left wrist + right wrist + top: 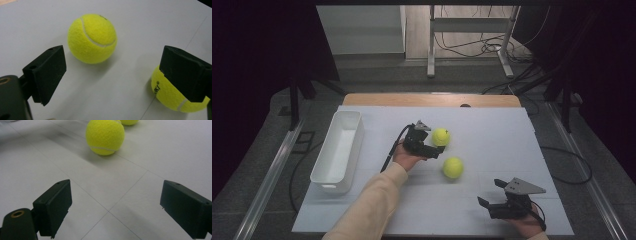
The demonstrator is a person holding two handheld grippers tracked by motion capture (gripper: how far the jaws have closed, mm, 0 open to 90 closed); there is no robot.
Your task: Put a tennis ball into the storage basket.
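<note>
left claw (438, 146): jaws wide apart, nothing between them; sits mid-tabletop, just beside the far ball, nose pointing toward it
right claw (491, 194): jaws wide apart, holding nothing; low over the near right part of the tabletop, well apart from both balls
far ball (441, 137): yellow tennis ball, resting on the white tabletop (492, 125); in the left gripper view (92, 38) it lies ahead of the jaws, nearer the left one, not touching either
near ball (453, 168): second yellow tennis ball, near the first but not touching; in the left gripper view (172, 96) partly hidden behind the right jaw, contact cannot be told
right gripper view: near ball (105, 136) ahead of the open jaws, far ball (128, 122) just behind it at the top edge
bin (338, 150): white, oblong, on the left part of the tabletop, well apart from the balls
left hand (406, 159): under the left claw, cream sleeve (367, 207) coming in from the bottom
</note>
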